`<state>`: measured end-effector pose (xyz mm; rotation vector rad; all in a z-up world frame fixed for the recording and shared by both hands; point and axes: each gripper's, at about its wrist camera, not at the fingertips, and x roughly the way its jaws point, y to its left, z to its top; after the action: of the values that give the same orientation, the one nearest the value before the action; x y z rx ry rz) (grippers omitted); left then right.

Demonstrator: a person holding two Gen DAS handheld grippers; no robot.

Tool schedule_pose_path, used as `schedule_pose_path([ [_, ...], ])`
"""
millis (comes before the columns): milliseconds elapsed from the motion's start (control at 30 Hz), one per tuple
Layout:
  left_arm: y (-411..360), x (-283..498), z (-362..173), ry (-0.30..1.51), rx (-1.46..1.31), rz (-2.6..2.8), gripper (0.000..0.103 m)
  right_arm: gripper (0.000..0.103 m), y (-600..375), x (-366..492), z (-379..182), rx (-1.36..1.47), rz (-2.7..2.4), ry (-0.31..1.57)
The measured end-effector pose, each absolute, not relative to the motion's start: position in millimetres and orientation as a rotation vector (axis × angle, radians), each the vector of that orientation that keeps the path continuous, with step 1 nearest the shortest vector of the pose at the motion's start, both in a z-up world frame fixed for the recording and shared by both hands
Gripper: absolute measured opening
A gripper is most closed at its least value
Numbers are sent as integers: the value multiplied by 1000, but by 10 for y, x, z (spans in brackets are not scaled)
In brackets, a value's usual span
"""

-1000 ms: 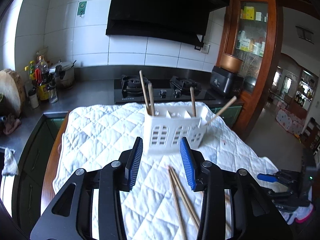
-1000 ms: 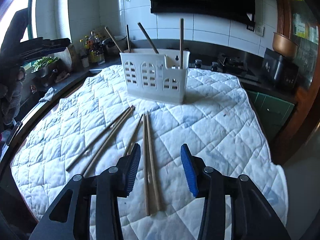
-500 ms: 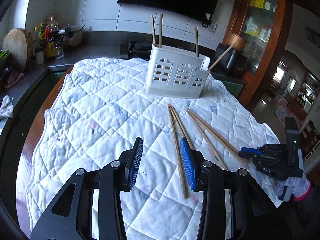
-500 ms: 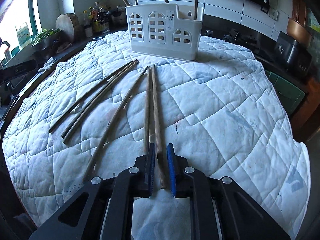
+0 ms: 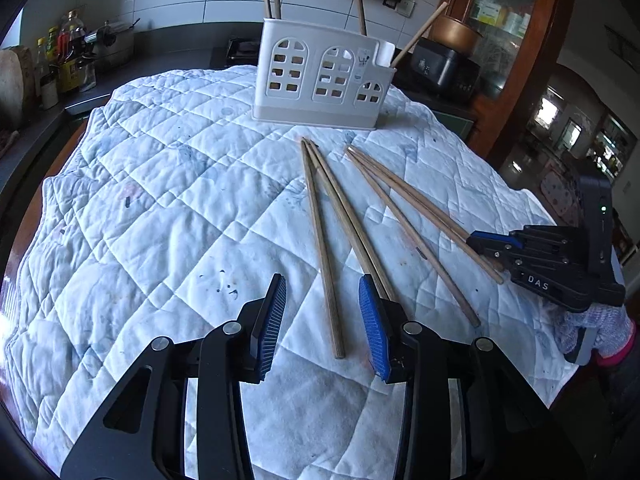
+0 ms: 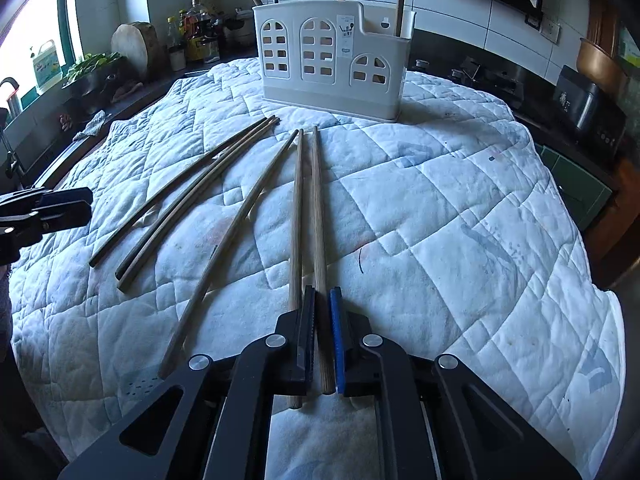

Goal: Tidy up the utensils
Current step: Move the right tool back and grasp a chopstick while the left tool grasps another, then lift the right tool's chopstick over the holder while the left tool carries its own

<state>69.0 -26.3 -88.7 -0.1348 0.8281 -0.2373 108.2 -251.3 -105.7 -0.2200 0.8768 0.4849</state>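
Five chopsticks loose on quilted cloth point(image 6: 440, 208) over desk, long axes running from grippers toward white holder point(image 6: 332, 68) ahead. Right gripper point(image 6: 322, 344) clamped on one chopstick point(image 6: 318, 216), tip pointing at holder. Left gripper point(image 5: 322, 320) fingers apart, straddling another chopstick point(image 5: 320, 240). "DAS" readable on right gripper body.

At the top of the right wrist view, the chopsticks standing in the white holder point(image 6: 332, 64) are cut off by the frame edge. Their lower ends are hidden inside it. The label point(image 6: 346, 36) on its front is too small to read. The bottles point(image 5: 66, 60) at upper left of the left wrist view are blurred.
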Motion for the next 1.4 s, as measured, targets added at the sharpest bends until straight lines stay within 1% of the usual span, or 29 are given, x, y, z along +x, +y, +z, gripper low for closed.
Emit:
schedule_pose_path([
  [233, -356, 858, -1006, 863, -131, -227, 37, 7, -2518, 999, -897, -203, 492, 830],
  [300, -370, 901, -1032, 874, -135, -229, 30, 7, -2525, 977, -836, -190, 491, 815],
  [367, -395, 931, -1055, 879, -133, -226, 28, 7, -2545, 950, -776, -175, 491, 799],
  [400, -405, 950, -1067, 882, -130, -226, 23, 7, -2546, 938, -749, -170, 492, 793],
  [500, -434, 991, -1111, 897, -128, -222, 19, 7, -2556, 898, -673, -162, 493, 772],
  [633, -459, 1029, -1146, 907, -117, -200, 17, 7, -2576, 857, -569, -149, 492, 747],
  [667, -460, 1036, -1141, 907, -114, -195, 16, 7, -2582, 844, -535, -146, 491, 738],
  [700, -465, 1054, -1140, 909, -107, -186, 11, 7, -2588, 836, -501, -142, 490, 730],
  [733, -463, 1061, -1138, 908, -102, -179, 9, 7, -2591, 826, -470, -139, 490, 723],
  [800, -454, 1067, -1125, 905, -100, -172, 7, 7, -2605, 806, -400, -132, 487, 704],
  [1033, -408, 986, -950, 851, -91, -164, 7, 7, -2630, 770, -152, -109, 483, 653],
  [1400, -222, 912, -409, 727, -121, -188, 6, 7, -2491, 892, 220, -123, 502, 601],
])
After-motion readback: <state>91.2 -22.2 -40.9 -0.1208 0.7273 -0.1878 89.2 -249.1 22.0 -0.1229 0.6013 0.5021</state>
